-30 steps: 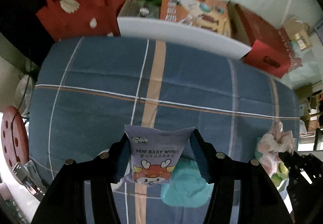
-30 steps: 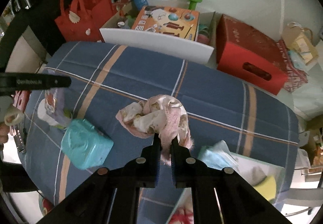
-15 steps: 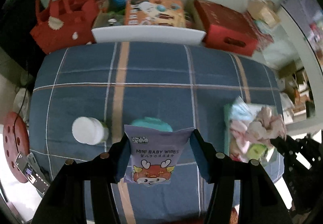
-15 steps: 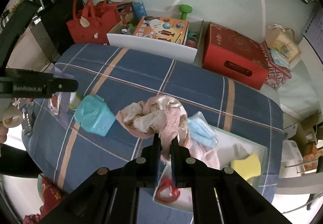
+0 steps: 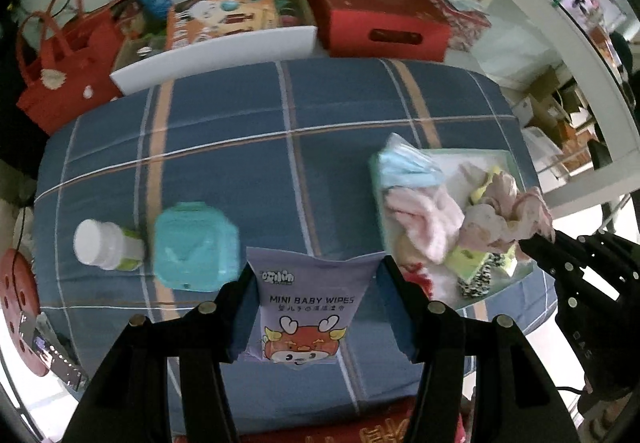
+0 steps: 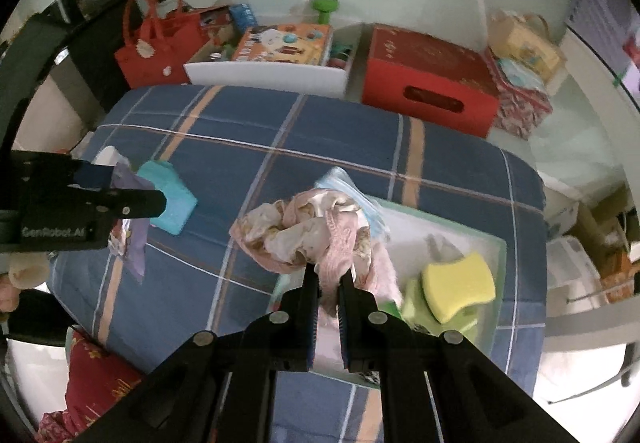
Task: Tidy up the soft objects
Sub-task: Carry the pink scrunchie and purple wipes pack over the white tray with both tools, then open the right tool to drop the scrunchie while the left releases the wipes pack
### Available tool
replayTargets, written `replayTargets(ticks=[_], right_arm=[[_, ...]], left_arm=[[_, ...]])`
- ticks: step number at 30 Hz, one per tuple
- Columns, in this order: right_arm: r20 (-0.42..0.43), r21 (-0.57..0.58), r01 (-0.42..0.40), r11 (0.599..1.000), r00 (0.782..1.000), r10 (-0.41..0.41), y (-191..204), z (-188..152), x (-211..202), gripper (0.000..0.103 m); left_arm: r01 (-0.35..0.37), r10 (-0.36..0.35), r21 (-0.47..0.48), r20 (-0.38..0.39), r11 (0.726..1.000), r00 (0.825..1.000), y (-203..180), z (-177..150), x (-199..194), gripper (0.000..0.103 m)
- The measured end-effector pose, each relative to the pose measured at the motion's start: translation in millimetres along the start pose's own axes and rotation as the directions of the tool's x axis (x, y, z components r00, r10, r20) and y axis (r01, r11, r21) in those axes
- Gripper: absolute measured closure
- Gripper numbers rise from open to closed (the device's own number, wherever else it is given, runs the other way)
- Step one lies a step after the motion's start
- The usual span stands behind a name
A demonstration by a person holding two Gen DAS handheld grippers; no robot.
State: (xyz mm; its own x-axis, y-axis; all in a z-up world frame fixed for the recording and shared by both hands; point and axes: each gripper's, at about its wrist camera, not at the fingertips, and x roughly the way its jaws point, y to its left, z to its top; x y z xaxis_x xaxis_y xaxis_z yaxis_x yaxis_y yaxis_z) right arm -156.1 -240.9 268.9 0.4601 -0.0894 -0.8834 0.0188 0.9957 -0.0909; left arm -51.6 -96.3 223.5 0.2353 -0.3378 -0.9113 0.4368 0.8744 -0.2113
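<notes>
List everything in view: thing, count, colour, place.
Baby wipes pack: 1, purple, in left claw.
Pink cloth bundle: 1, pink-cream, in right claw, over tray edge.
Tray: 1, pale green, right side of blanket.
Sponge: 1, yellow, in tray.
Wipes box: 1, teal, left on blanket.
Bottle: 1, white cap, left of wipes box.
Blanket: 1, blue plaid.
Tote bag: 1, red, far left.
Red box: 1, behind blanket.
Left claw: shut on pack.
Right claw: shut on cloth.
</notes>
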Motion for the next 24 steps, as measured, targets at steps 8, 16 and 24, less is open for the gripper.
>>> replayTargets(ticks=[8,16,24], right_arm=[[-0.053,0.081,0.052,0.995,0.997,-0.048,-62,-32,11,0.094],[-0.085,0.182,0.074,0.981,0.995,-0.059,-110,-53,25,0.094],[-0.125,0.203,0.065,0.977,0.991,-0.04,-124,-61,54,0.094]], left_arm=[[0.049,-0.048,0.031,-0.027,0.998,0.998,-50,0,27,0.044],[0.099,-0.096,0.071,-0.043,0.993,0.994,-98,5,56,0.044],[0.128,-0.124,0.064,-0.057,0.99,0.991,-122,15,81,0.044]])
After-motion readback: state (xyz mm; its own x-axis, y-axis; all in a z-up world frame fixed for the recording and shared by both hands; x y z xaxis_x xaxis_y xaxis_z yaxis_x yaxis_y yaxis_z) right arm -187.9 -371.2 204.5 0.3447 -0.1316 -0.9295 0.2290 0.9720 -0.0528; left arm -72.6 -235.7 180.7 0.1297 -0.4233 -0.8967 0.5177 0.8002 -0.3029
